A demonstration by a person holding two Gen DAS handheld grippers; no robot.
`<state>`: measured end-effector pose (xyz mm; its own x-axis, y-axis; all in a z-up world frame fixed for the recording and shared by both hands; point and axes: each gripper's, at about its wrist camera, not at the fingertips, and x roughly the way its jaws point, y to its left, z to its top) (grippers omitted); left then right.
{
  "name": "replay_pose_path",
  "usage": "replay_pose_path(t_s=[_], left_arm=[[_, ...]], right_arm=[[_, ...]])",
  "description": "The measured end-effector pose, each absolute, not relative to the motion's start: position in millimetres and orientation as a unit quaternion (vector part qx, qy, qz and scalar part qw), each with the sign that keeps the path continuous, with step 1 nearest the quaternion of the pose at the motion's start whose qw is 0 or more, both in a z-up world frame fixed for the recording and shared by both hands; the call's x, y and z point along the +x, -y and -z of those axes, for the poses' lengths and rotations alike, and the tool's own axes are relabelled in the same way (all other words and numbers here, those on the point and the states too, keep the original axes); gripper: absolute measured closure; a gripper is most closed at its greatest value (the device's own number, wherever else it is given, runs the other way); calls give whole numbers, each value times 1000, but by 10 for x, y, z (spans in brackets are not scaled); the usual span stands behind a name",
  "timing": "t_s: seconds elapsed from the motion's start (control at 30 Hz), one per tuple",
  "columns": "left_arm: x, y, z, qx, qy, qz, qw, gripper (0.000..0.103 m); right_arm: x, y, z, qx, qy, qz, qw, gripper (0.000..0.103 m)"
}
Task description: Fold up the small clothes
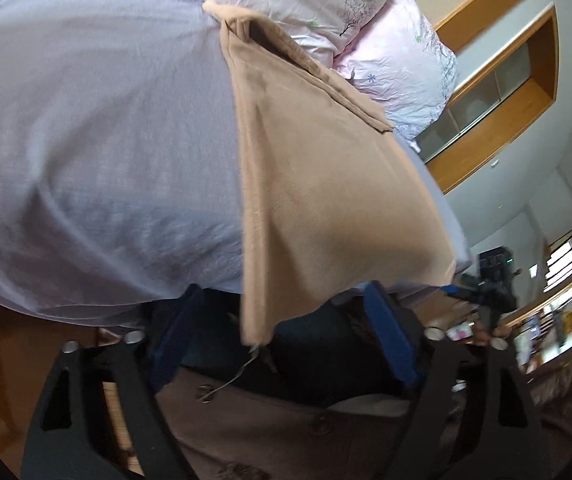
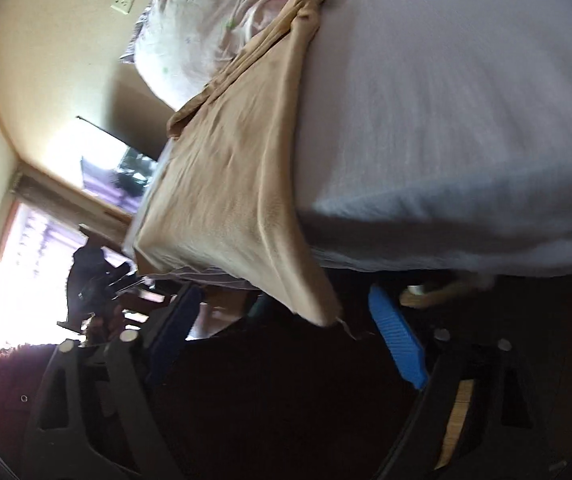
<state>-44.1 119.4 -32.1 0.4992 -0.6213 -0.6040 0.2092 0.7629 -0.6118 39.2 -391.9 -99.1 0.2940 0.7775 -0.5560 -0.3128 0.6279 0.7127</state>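
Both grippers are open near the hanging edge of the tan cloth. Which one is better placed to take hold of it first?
Probably the left hand-held gripper. A corner of the tan cloth hangs between its open fingers. At the right hand-held gripper, the corner also hangs between the fingers, yet seems less deep.

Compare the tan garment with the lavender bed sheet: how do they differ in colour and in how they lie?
The tan garment is beige; the lavender bed sheet is pale purple. The garment is a narrow strip with a corner hanging past the bed's edge; the sheet is stretched across the whole mattress. Both are plain, unpatterned cloth.
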Motion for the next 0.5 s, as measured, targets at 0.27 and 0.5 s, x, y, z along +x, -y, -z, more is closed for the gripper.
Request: replay_pose_path(t_s=[0.27, 0.5], left_arm=[[-355, -1372, 328, -349, -433, 267, 787, 99], [179, -1444, -547, -298, -353, 276, 843, 99]], right_arm=[[262, 3839, 746, 232, -422, -428, 765, 97], [867, 3853, -269, 249, -283, -451, 809, 97]])
